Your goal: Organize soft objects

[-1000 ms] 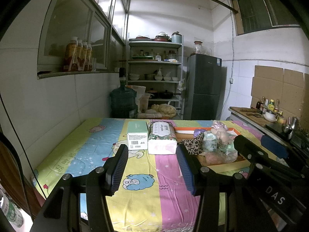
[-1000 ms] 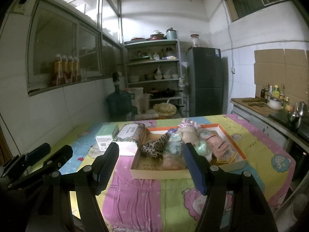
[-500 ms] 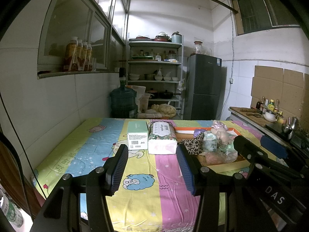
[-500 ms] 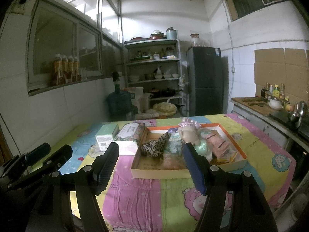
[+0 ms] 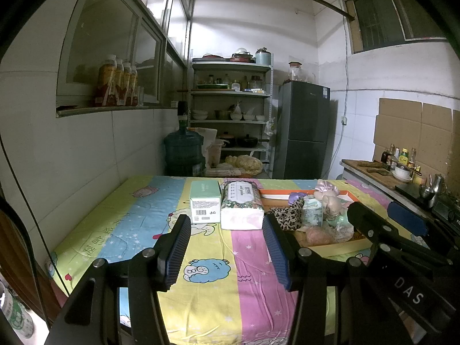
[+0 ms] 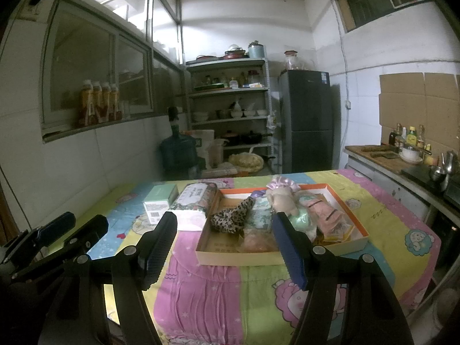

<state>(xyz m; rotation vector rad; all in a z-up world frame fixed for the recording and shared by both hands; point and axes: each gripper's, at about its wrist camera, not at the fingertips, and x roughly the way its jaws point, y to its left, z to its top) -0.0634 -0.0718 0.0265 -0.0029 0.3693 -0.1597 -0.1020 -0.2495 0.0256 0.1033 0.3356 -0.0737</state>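
A shallow cardboard tray [image 6: 238, 257] with an orange inner rim sits on the striped cartoon tablecloth [image 6: 207, 293]. Inside lie a leopard-print cloth [image 6: 233, 219], a plush doll with a pink bonnet [image 6: 283, 198], a pale green soft item [image 6: 306, 221], a pink packet [image 6: 330, 215] and a peach bundle [image 6: 256, 241]. Left of the tray lie a floral tissue pack [image 5: 242, 205] and a mint green box [image 5: 205, 201]. My left gripper [image 5: 227, 244] hovers open and empty short of the pack. My right gripper [image 6: 225, 244] hovers open and empty before the tray.
A tiled wall runs along the table's left side. Behind the table stand a large water jug [image 5: 184, 152], a metal shelf of dishes [image 5: 230, 109] and a dark fridge [image 5: 304, 135]. A counter with bottles and pots [image 6: 408, 158] lies to the right.
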